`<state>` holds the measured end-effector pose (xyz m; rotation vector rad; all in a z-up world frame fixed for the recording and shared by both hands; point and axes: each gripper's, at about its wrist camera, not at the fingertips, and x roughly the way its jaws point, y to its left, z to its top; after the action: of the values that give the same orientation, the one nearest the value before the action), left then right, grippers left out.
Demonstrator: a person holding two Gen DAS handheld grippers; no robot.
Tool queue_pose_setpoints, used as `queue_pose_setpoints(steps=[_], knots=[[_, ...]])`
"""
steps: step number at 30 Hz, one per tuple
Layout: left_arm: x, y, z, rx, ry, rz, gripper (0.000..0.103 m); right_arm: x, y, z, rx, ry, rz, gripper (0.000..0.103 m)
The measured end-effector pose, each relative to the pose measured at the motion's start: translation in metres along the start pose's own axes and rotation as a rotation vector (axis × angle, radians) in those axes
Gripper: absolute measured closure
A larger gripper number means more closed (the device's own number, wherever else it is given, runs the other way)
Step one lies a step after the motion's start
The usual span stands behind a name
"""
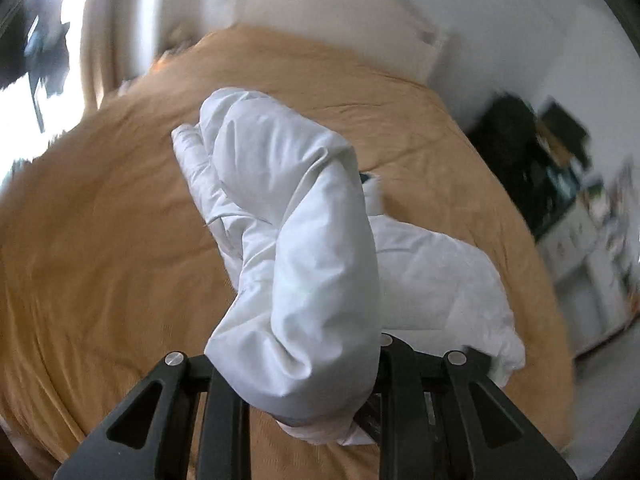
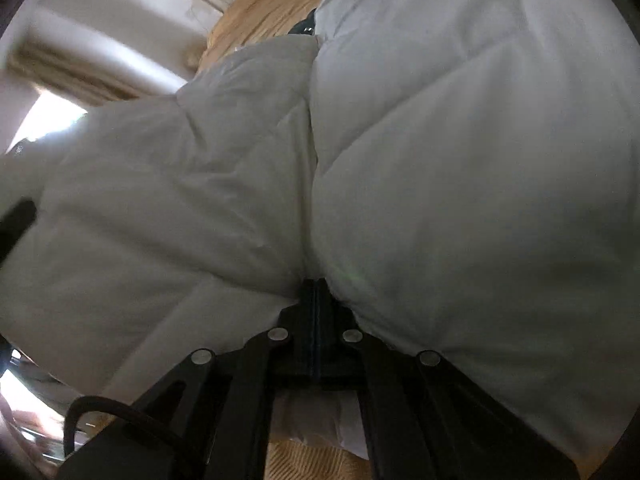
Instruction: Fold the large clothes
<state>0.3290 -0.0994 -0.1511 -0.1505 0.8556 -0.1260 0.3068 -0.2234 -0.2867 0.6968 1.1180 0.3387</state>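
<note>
A white padded jacket [image 1: 288,216] lies partly on the tan bedcover [image 1: 100,240]. One puffy sleeve-like part of it is lifted off the bed, with my left gripper [image 1: 304,360] shut on its lower end. In the right wrist view the jacket [image 2: 440,160] fills nearly the whole picture. My right gripper [image 2: 316,284] has its jaws pressed together, their tips buried in a crease of the jacket where the cloth puckers. A strip of the bedcover [image 2: 256,4] shows at the top of that view.
A pale headboard or pillow [image 1: 332,12] stands at the far end of the bed. Dark furniture [image 1: 520,152] and a white cabinet [image 1: 592,248] stand to the right. A bright window [image 1: 24,120] with curtains is on the left.
</note>
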Motion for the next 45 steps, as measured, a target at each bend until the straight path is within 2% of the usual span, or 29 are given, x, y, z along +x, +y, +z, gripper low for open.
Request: queue_pose_setpoints(steps=[1, 3, 6, 9, 12, 13, 15, 16, 19, 22, 23, 25, 26, 29, 30, 32, 36, 38, 40, 42, 44, 45], knots=[[-0.002, -0.014, 0.0, 0.044, -0.004, 0.002, 0.081, -0.015, -0.006, 0.0, 0.039, -0.015, 0.045, 0.103], [-0.003, -0.043, -0.002, 0.132, -0.004, 0.011, 0.081, -0.052, -0.013, 0.0, 0.064, -0.095, 0.08, 0.103], [0.004, -0.093, -0.017, 0.291, 0.001, 0.038, 0.081, -0.106, -0.037, 0.001, 0.112, -0.204, 0.053, 0.101], [0.018, -0.146, -0.045, 0.443, 0.011, 0.046, 0.08, -0.153, -0.069, 0.005, 0.138, -0.268, -0.01, 0.1], [0.045, -0.189, -0.073, 0.59, 0.033, 0.018, 0.076, -0.193, -0.099, 0.0, 0.153, -0.307, -0.123, 0.097], [0.062, -0.204, -0.09, 0.656, 0.067, 0.007, 0.074, -0.197, -0.111, 0.002, 0.159, -0.301, -0.15, 0.097], [0.082, -0.221, -0.119, 0.754, 0.084, 0.024, 0.069, -0.189, -0.123, 0.009, 0.172, -0.26, -0.134, 0.097], [0.089, -0.229, -0.134, 0.828, 0.066, 0.064, 0.068, -0.176, -0.134, 0.012, 0.194, -0.217, -0.092, 0.097], [0.098, -0.239, -0.164, 0.983, 0.035, 0.141, 0.067, -0.147, -0.16, 0.012, 0.241, -0.131, -0.071, 0.103], [0.097, -0.236, -0.173, 1.003, 0.052, 0.132, 0.067, -0.157, -0.186, 0.01, 0.322, -0.11, 0.048, 0.103], [0.096, -0.233, -0.173, 1.001, 0.057, 0.121, 0.067, -0.168, -0.188, 0.011, 0.322, -0.125, 0.046, 0.103], [0.1, -0.233, -0.171, 0.997, 0.078, 0.098, 0.068, -0.202, -0.177, 0.018, 0.249, -0.172, -0.056, 0.101], [0.101, -0.231, -0.172, 1.001, 0.084, 0.093, 0.068, -0.211, -0.168, 0.025, 0.208, -0.178, -0.1, 0.093], [0.101, -0.228, -0.177, 1.025, 0.089, 0.091, 0.069, -0.244, -0.122, 0.056, 0.034, -0.201, -0.28, 0.079], [0.104, -0.233, -0.179, 1.036, 0.087, 0.097, 0.07, -0.247, -0.106, 0.069, -0.014, -0.197, -0.301, 0.074], [0.104, -0.234, -0.185, 1.06, 0.083, 0.11, 0.07, -0.256, -0.071, 0.099, -0.133, -0.161, -0.325, 0.072], [0.102, -0.232, -0.194, 1.058, 0.071, 0.114, 0.07, -0.226, 0.011, 0.149, -0.297, -0.006, -0.347, 0.072], [0.101, -0.227, -0.195, 1.054, 0.062, 0.112, 0.07, -0.185, 0.033, 0.188, -0.348, 0.079, -0.355, 0.072], [0.102, -0.223, -0.192, 1.05, 0.057, 0.105, 0.069, -0.139, 0.054, 0.206, -0.382, 0.174, -0.373, 0.072], [0.093, -0.22, -0.191, 1.05, 0.056, 0.089, 0.064, -0.091, 0.049, 0.214, -0.366, 0.255, -0.397, 0.077], [0.083, -0.209, -0.184, 1.026, 0.057, 0.052, 0.058, -0.052, 0.03, 0.209, -0.375, 0.355, -0.55, 0.08], [0.075, -0.2, -0.18, 1.01, 0.06, 0.022, 0.057, -0.033, 0.016, 0.211, -0.348, 0.409, -0.584, 0.08]])
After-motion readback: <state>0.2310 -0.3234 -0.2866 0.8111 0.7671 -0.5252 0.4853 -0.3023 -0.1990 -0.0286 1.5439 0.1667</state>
